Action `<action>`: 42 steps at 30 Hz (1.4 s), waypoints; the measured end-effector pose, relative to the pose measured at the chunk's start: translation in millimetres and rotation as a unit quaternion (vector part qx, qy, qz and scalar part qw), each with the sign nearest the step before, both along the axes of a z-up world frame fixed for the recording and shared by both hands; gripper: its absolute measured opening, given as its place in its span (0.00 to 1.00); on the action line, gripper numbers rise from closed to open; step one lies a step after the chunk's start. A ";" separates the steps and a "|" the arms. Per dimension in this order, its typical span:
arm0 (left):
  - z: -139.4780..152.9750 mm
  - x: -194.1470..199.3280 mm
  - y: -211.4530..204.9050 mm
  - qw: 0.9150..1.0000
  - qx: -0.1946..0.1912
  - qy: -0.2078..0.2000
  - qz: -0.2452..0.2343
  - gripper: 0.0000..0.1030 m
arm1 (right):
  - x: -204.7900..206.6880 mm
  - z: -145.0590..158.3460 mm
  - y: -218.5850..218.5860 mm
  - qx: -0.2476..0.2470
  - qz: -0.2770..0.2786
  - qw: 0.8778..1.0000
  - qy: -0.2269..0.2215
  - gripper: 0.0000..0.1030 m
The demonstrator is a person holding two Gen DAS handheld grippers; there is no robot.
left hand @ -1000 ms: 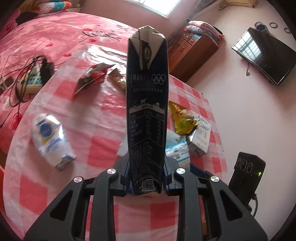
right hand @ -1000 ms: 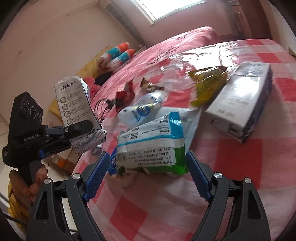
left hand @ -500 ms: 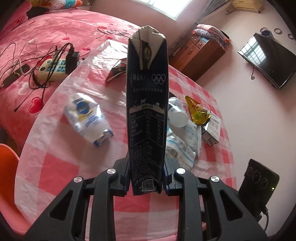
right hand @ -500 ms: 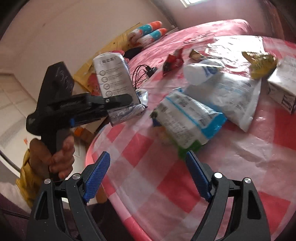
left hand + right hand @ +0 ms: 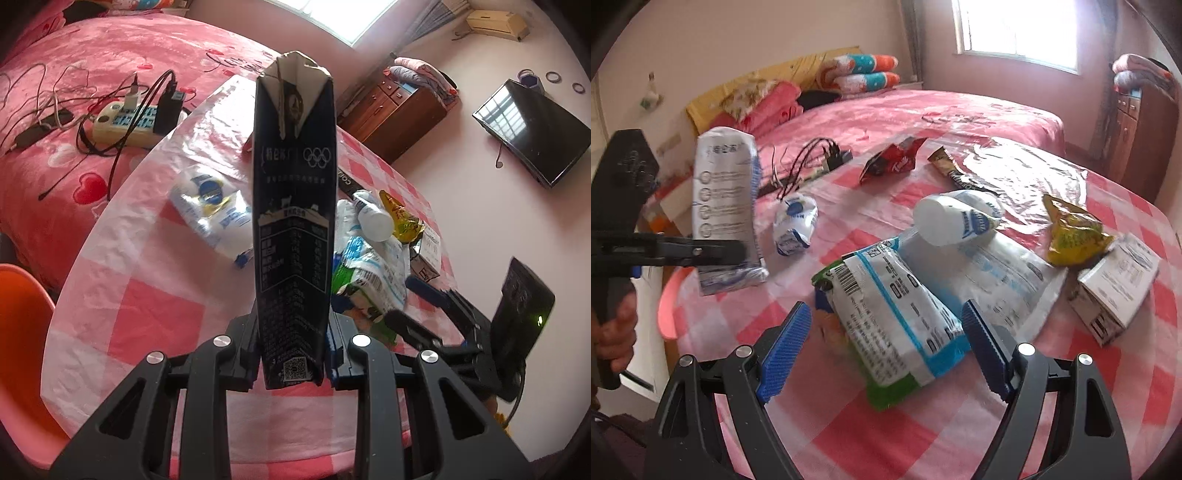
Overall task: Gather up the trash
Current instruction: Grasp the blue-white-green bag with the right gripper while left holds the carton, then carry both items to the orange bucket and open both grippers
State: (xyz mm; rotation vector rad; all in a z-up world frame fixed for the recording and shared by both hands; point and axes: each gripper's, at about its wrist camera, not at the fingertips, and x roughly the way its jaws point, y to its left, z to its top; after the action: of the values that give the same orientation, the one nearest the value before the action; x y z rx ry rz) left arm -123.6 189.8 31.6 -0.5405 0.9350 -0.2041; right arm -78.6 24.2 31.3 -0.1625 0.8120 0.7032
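My left gripper is shut on a flattened milk carton, dark on one side and white on the other, held upright above the near left edge of the round table. My right gripper is open, its blue fingers either side of a white, blue and green snack bag lying on the table. Other trash lies beyond: a small milk pouch, a white bottle, a yellow wrapper, a red wrapper and a white box.
A pink checked cloth under clear plastic covers the table. A pink bed stands behind with a power strip and cables. An orange chair is at the left edge, a wooden cabinet at the back right.
My left gripper has pulled back and up with the carton, so more of the table shows. My right gripper has swung right and closed in over the snack bag.
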 end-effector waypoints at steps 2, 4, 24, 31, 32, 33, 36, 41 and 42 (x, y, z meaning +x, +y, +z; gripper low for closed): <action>-4.7 -2.7 3.9 1.000 -0.005 0.003 0.001 0.28 | 5.7 -4.2 7.4 -0.013 0.008 1.000 0.002 0.81; -9.8 -5.5 8.8 1.000 -0.009 0.005 0.001 0.28 | 7.3 -6.7 12.8 -0.027 0.018 0.999 0.000 0.81; -17.8 -15.6 22.9 0.998 -0.043 -0.027 -0.022 0.28 | 3.8 -12.7 12.6 -0.050 -0.029 0.998 0.009 0.46; -12.6 -20.2 27.1 0.997 -0.054 -0.042 -0.025 0.28 | -2.5 -4.3 5.0 -0.024 -0.061 0.998 0.019 0.41; -12.0 -21.1 27.8 0.997 -0.056 -0.044 -0.026 0.28 | -3.2 -1.9 4.3 -0.019 -0.065 0.998 0.021 0.41; -10.8 -21.7 29.3 0.997 -0.057 -0.048 -0.026 0.28 | -3.9 0.5 3.6 -0.013 -0.067 0.997 0.023 0.41; -7.1 -25.5 33.8 0.996 -0.060 -0.057 -0.025 0.28 | -6.5 12.4 4.5 0.013 -0.068 0.997 0.031 0.41; 0.8 -38.0 47.2 0.995 -0.063 -0.074 -0.016 0.28 | -13.5 38.1 22.0 0.065 -0.045 0.996 0.045 0.41; 2.0 -40.9 50.1 0.995 -0.062 -0.076 -0.014 0.28 | -15.0 42.4 27.4 0.074 -0.037 0.995 0.047 0.41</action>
State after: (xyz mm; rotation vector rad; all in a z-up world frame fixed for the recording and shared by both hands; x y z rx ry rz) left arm -164.5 239.9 33.6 -0.6180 0.7856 -0.3253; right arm -93.6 51.5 73.8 0.0342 0.8483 0.7011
